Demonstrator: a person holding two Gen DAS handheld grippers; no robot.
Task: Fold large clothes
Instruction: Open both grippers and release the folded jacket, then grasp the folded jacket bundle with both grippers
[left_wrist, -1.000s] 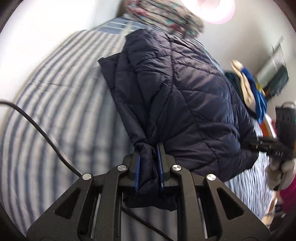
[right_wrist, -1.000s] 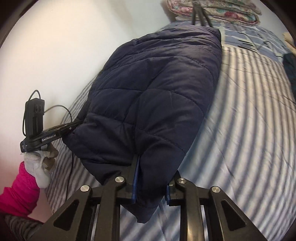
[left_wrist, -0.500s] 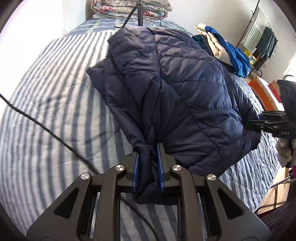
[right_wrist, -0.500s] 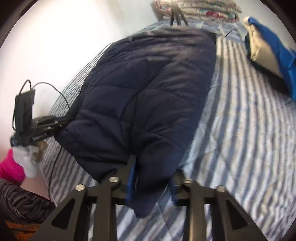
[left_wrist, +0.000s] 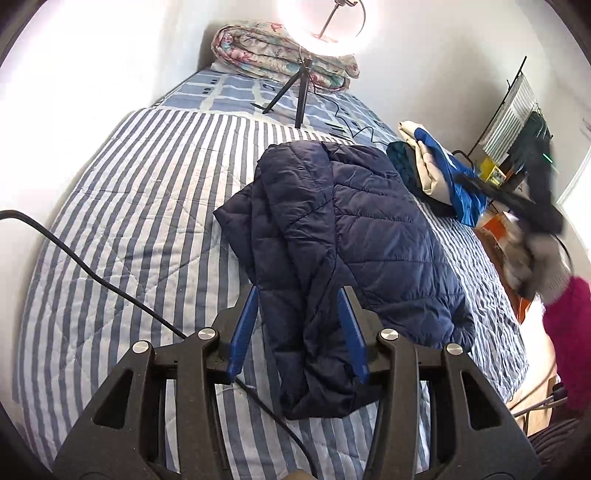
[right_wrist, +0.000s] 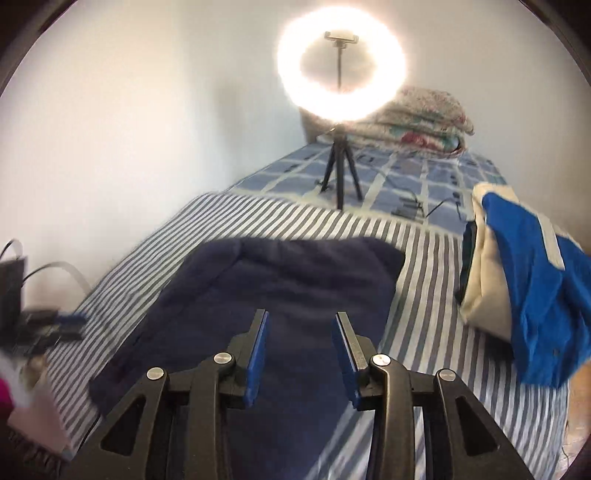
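A dark navy quilted jacket (left_wrist: 351, 229) lies folded lengthwise on the striped bed (left_wrist: 129, 221). My left gripper (left_wrist: 297, 295) hovers over its near end with jaws opening; the fabric lies between the blue pads (left_wrist: 243, 332) but they do not press on it. In the right wrist view the jacket (right_wrist: 295, 280) is blurred and spreads below my right gripper (right_wrist: 301, 314), whose jaws stand apart and are closing slightly with nothing between them. The right gripper (left_wrist: 517, 199) also shows, blurred, raised at the bed's right side, held by a gloved hand (left_wrist: 546, 269).
A ring light on a tripod (right_wrist: 340, 173) stands at the head of the bed before a folded floral quilt (left_wrist: 280, 59). A blue and cream clothes pile (right_wrist: 524, 280) sits on the right. A black cable (left_wrist: 92, 277) crosses the bed at left. A clothes rack (left_wrist: 517, 122) is beyond.
Both grippers have let go of the jacket's near edge and lifted away. The jacket has dropped flat onto the bed. Both views now tilt up toward the ring light.
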